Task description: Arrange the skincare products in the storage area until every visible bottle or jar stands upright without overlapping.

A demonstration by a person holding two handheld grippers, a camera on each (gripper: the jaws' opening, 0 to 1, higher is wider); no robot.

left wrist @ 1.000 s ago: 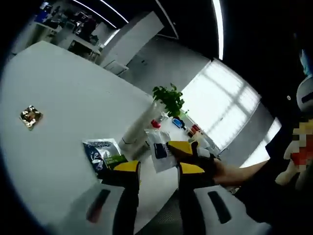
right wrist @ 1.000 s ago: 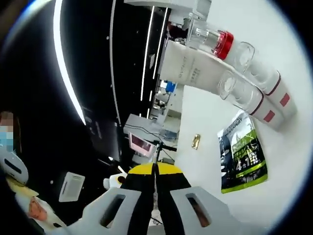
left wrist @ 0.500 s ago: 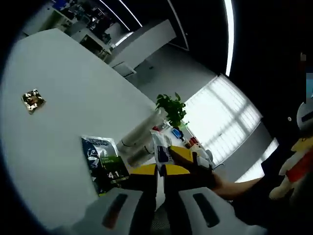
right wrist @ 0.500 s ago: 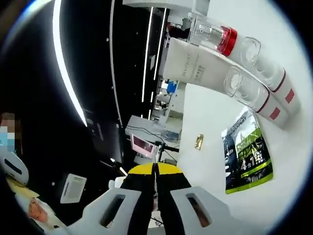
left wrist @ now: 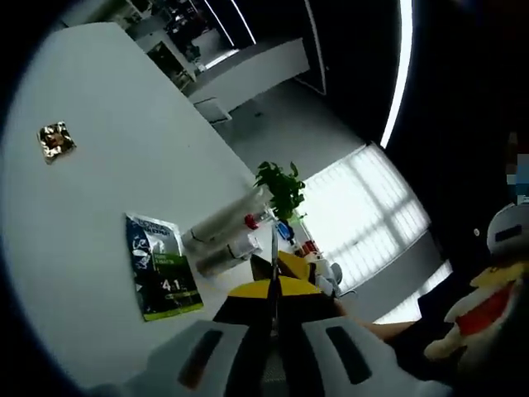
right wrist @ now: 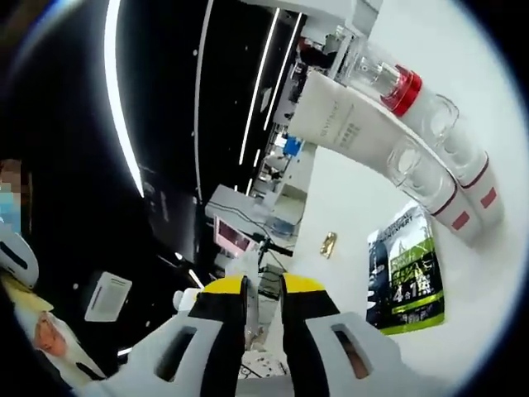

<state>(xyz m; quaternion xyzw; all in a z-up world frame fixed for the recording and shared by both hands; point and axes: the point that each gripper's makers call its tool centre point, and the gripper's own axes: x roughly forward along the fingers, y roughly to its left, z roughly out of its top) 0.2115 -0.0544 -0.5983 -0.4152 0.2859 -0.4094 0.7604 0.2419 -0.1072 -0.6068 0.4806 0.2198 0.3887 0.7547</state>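
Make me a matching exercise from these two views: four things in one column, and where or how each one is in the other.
Things:
1. gold foil packet
2. dark and green sachet
3. red-collared bottle
4. left gripper

States:
A. lying on its side among other bottles
B. shut on a thin sachet seen edge-on
C. small, alone on the table, apart from the rest
D. lying flat, printed face up

Pairs: 1-C, 2-D, 3-A, 4-B

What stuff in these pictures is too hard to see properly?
- Left gripper view: the thin packet in the left tool is edge-on, so its face is hidden.
- Left gripper view: the gold wrapper is too small to identify.
- Right gripper view: the print on the sachet is too blurred to read.
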